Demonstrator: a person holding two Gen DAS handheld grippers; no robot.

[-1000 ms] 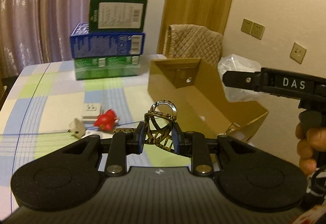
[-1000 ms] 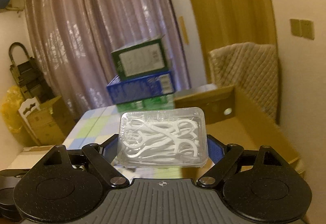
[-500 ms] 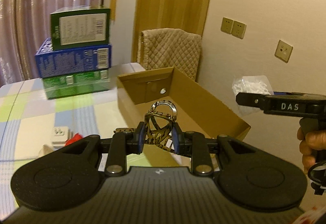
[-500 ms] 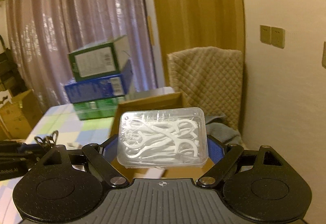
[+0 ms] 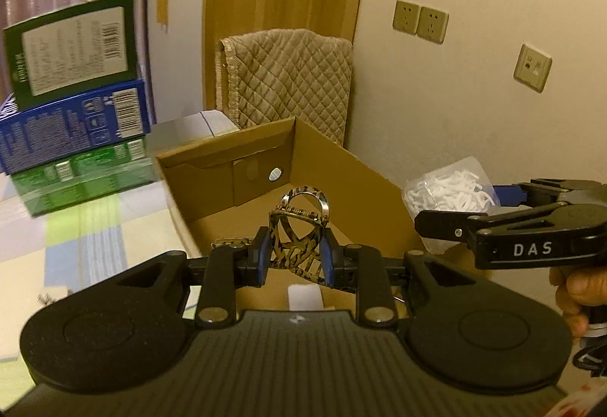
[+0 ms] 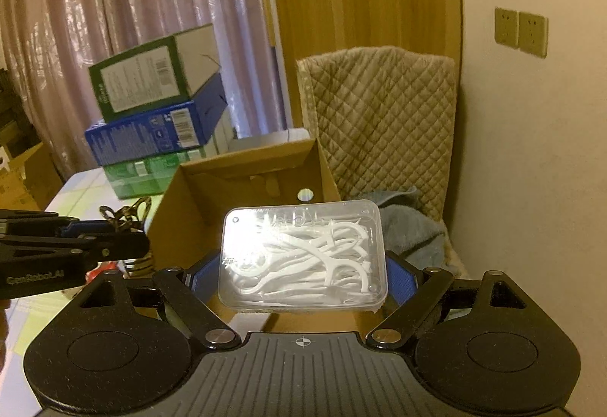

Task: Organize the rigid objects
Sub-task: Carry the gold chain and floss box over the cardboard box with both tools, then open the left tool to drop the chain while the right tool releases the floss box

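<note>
Both wrist cameras look forward and downward along their fingers, close above the open brown cardboard box (image 5: 311,166) (image 6: 242,185); both also share the stacked green and blue cartons (image 5: 72,106) (image 6: 155,113), upper left.

Tortoiseshell hair clip (image 5: 299,227); white floss picks (image 6: 303,257); brown cardboard box (image 5: 353,189); beige quilted cover (image 5: 288,76).

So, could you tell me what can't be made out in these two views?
- Cardboard box floor: left wrist view, near part hidden by the left gripper and its hair clip.
- Stacked boxes' print: both views, blurred and too small.
- Box interior: right wrist view, largely covered by the floss pick case in the right gripper.
</note>
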